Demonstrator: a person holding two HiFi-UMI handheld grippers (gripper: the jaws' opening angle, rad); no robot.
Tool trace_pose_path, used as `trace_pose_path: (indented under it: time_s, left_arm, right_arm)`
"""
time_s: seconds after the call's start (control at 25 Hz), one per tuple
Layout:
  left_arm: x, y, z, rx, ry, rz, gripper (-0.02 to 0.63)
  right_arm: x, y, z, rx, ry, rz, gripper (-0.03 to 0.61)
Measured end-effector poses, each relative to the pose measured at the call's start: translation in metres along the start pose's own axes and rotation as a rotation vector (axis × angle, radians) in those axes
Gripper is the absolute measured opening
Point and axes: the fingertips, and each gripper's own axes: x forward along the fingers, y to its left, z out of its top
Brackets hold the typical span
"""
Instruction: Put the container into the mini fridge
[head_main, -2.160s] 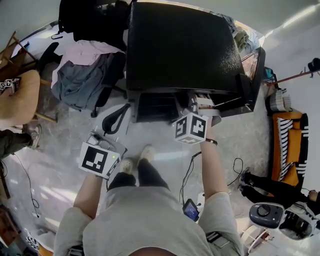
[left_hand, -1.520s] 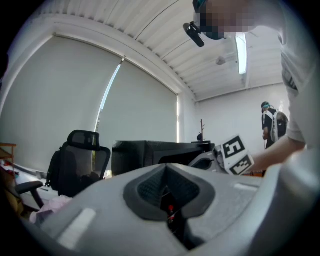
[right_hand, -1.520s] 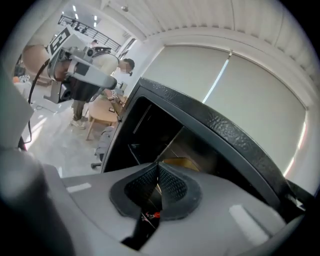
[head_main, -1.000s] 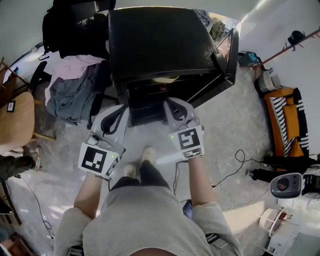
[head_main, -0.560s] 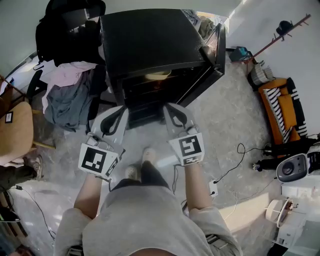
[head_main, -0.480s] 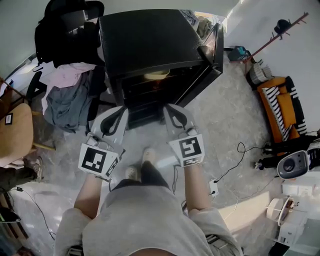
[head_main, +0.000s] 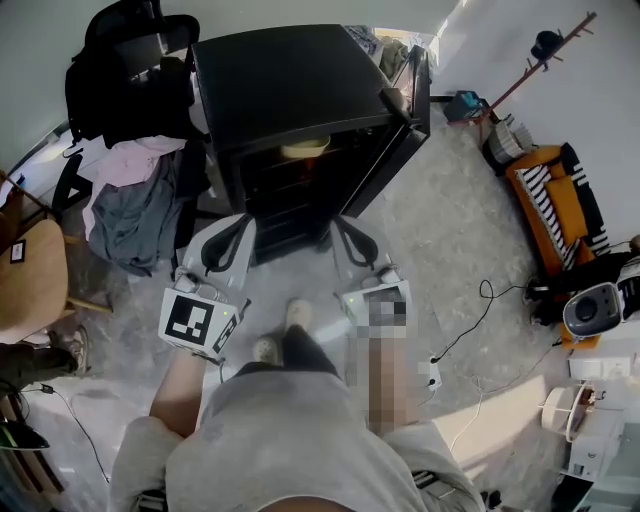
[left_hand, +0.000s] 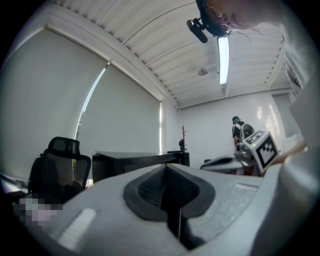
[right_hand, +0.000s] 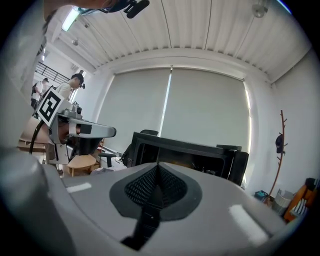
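The black mini fridge (head_main: 290, 75) stands ahead of me with its door (head_main: 398, 140) swung open to the right. A pale yellow container (head_main: 305, 148) sits on its upper shelf. My left gripper (head_main: 238, 226) and right gripper (head_main: 338, 226) hang side by side in front of the fridge, clear of it. Both are shut, with nothing between the jaws. The left gripper view looks over its shut jaws, left gripper (left_hand: 166, 168), at the fridge (left_hand: 135, 162). The right gripper view, right gripper (right_hand: 158, 165), faces the open fridge (right_hand: 187, 150).
An office chair heaped with clothes (head_main: 135, 190) stands left of the fridge, and a wooden chair (head_main: 30, 280) further left. An orange striped seat (head_main: 560, 195), cables and a power strip (head_main: 432, 376) lie on the floor to the right. Another person (right_hand: 70, 87) stands in the room.
My right gripper has drawn back out of the fridge and now hangs empty beside the left one. The container stays on the shelf. My head has pulled back.
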Motion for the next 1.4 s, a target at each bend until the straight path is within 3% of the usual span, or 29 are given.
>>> trace_pose_path:
  time_s: [0.68, 1.4]
  left_arm:
    - [-0.021, -0.018, 0.011, 0.015, -0.02, -0.025, 0.002]
    - [-0.038, -0.027, 0.02, 0.027, -0.044, -0.037, 0.002]
  right_arm:
    - [-0.042, 0.018, 0.021, 0.051, -0.093, -0.044, 0.0]
    - [-0.061, 0.036, 0.029, 0.031, -0.109, -0.059, 0.0]
